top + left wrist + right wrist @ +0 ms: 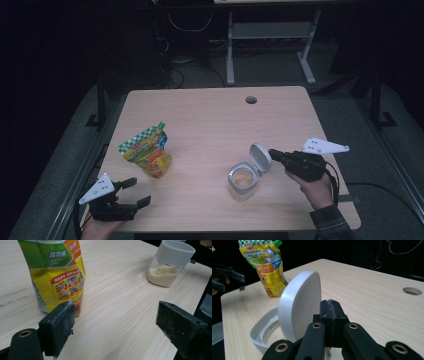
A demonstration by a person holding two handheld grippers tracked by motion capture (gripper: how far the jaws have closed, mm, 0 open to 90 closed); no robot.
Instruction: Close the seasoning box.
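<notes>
A clear square jar (243, 181) with a white collar, part-filled with pale beige granules, stands upright right of the tabletop's middle. Its white rounded flip lid (260, 157) stands open, tilted up at the jar's far-right edge.

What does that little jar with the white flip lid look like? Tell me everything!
The jar is small, with clear walls and rounded corners, plastic or glass by the look. A low layer of pale, sandy granules sits at its bottom. A white collar rings its top, and the hinged white lid is flipped open, standing almost upright. The jar stands upright on the wooden table, right of the middle. The right tongs, shut, sit right behind the lid, seemingly pressing against it.
</notes>
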